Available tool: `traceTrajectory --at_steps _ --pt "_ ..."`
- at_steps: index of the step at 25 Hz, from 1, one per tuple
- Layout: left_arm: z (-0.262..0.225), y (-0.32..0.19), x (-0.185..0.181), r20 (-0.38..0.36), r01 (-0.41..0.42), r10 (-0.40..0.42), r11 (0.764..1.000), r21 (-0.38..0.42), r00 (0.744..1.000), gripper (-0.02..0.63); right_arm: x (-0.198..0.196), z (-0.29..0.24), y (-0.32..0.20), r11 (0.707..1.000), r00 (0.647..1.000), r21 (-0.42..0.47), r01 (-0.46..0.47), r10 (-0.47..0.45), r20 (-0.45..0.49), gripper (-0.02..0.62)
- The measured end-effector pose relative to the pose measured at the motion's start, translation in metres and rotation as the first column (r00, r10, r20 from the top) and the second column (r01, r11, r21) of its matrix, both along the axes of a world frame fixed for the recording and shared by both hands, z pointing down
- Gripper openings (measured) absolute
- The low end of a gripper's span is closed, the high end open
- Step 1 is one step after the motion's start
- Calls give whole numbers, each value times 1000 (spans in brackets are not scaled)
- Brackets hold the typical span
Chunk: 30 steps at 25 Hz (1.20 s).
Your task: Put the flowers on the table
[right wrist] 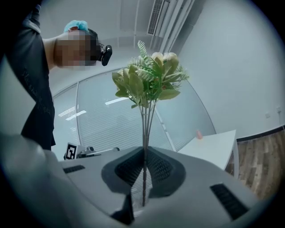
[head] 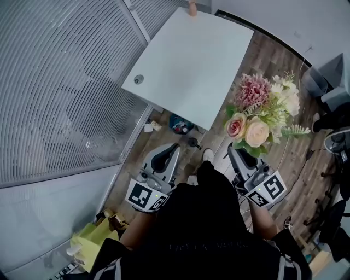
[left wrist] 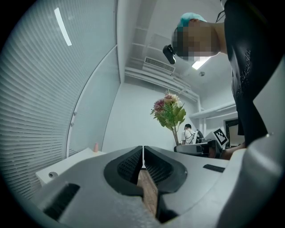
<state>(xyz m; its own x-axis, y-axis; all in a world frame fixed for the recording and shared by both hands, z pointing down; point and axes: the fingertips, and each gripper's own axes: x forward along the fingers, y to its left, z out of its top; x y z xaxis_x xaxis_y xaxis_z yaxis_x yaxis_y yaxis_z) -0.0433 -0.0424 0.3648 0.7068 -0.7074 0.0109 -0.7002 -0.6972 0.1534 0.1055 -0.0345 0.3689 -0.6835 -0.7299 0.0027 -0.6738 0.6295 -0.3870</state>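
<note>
White rectangular tabletop (head: 191, 60) is ahead. It's bare apart from a round grey cable grommet (head: 139, 79) near its left corner and a small peach-coloured peg (head: 192, 8) at the far edge.

The bunch of artificial flowers (head: 262, 112) has pink and cream roses, a mauve bloom and green leaves. It's in the air over the brown wood floor (head: 268, 54), just right of the tabletop and not yet above it.

Right tool (right wrist: 144, 153) is clamped low on the thin green stems (right wrist: 144, 129), bunch upright. Left tool (left wrist: 143, 156) is closed on nothing, near the tabletop's near edge.

Step in hand looks like the carry across. The bunch is top-heavy on thin stems, so grip firm and swing slowly. Lay it on open surface mid-tabletop, clear of the peg, and release only once it rests.
</note>
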Motion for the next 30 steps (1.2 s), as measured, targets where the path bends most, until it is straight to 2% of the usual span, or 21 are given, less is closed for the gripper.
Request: traceTrajectory --at_steps 3,6,12,17,22,26,30 --pt "-1 -33 4 -3 22 -22 1000 -18 1000 21 6 1 -35 1000 1000 -13 18 -18 -2 40" --pt "0 -36 7 -13 46 -46 999 -20 999 21 9 4 -40 999 999 -10 37 -37 5 40" --pt "-10 -30 11 -17 81 -80 996 23 997 21 9 8 -41 997 997 -6 77 -77 14 38" --pt "-4 -56 15 -12 98 -98 995 -4 995 21 10 21 -74 994 995 -43 97 -98 -16 40" --pt "19 -91 23 -39 0 -4 995 -104 999 21 -4 44 -118 989 995 -123 83 -89 -48 40" --pt "43 -108 23 5 -37 38 991 -127 999 21 -19 62 -136 984 994 -169 60 -75 -84 40" --pt "61 -122 26 0 -73 74 984 -161 997 21 -30 76 -153 977 997 -211 23 -37 -65 40"
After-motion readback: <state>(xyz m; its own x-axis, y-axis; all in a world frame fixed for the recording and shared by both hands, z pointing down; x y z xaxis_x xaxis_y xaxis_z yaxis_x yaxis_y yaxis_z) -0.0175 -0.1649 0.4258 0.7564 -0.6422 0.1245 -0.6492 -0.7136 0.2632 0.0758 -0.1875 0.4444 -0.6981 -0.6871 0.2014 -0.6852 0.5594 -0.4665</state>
